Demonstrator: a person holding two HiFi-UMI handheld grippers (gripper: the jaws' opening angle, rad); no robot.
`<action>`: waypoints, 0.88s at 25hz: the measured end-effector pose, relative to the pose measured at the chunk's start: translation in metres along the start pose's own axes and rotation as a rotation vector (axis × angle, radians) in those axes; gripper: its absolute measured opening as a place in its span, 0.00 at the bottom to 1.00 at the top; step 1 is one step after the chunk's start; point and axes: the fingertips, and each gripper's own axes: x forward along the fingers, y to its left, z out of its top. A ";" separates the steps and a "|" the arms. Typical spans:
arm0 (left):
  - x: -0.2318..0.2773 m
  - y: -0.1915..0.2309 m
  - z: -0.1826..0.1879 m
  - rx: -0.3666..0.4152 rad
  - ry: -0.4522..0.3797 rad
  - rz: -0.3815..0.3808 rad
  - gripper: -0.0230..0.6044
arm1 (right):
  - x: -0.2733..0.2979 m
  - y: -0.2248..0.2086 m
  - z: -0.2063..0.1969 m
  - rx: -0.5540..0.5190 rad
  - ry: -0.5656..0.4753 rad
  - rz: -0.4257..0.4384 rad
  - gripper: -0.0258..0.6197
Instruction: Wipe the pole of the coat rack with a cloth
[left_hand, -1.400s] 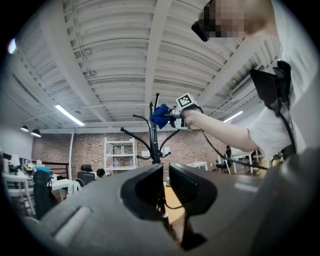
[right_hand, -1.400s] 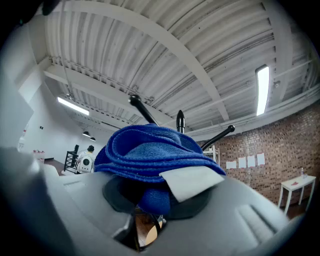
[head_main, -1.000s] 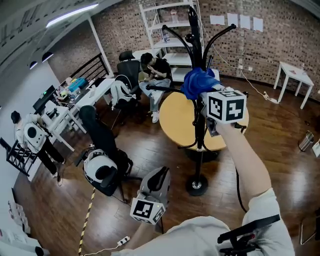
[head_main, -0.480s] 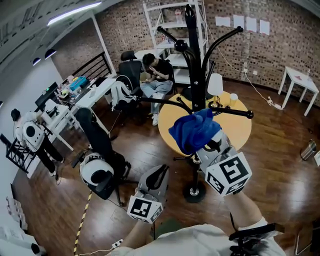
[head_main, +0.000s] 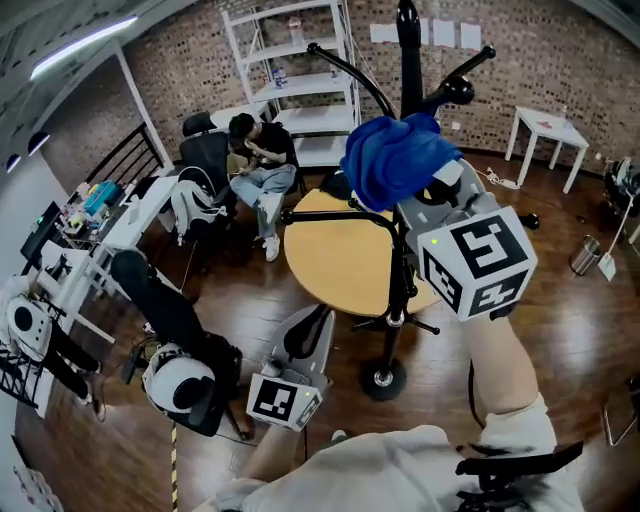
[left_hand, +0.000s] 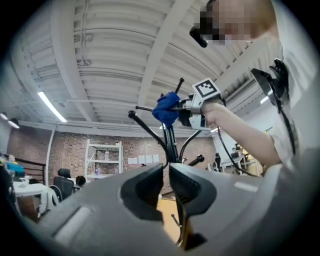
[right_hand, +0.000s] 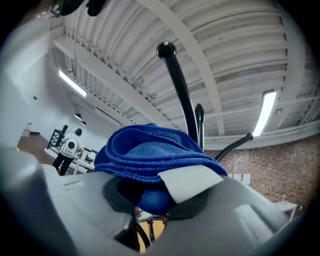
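1. Left gripper (head_main: 306, 345): I hold it low, in front of my body and well below the work. In the left gripper view its fingers (left_hand: 145, 187) stand together with only a thin slit between them and nothing held. This hand is idle.
2. Round table (head_main: 335, 270): it stands behind the coat rack. It carries nothing that concerns the task.
3. Cloth (head_main: 392, 160): a bunched blue cloth, raised high beside the upper part of the rack. In the right gripper view it (right_hand: 150, 147) spills out over both fingers in folds.
4. Pole (head_main: 408, 55): black, upright, with its long axis vertical from the round base (head_main: 382, 380) on the floor up to the rounded top. Curved hook arms (head_main: 350, 75) branch off near the top. The pole lies just beyond the cloth and slightly to its right, near the top end. In the left gripper view the cloth (left_hand: 166, 107) appears to lie against the pole (left_hand: 170, 142), but I cannot confirm contact.
5. Right gripper (head_main: 425, 200): its fingers are clamped on the cloth. This is by far the nearer hand to the pole.
6. Judgement: the next stroke should follow the vertical axis, with the cloth pressed to the pole and drawn downward. The hook arms are the likely snag points.
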 end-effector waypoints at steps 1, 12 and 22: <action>-0.001 0.008 -0.002 -0.013 -0.005 -0.012 0.09 | 0.005 0.003 -0.012 0.003 0.038 -0.006 0.20; 0.019 0.007 -0.018 -0.099 0.012 -0.283 0.09 | -0.036 0.029 -0.056 0.017 0.146 -0.110 0.20; 0.021 0.030 -0.050 -0.118 0.083 -0.293 0.09 | -0.124 0.153 -0.213 0.222 0.398 0.031 0.20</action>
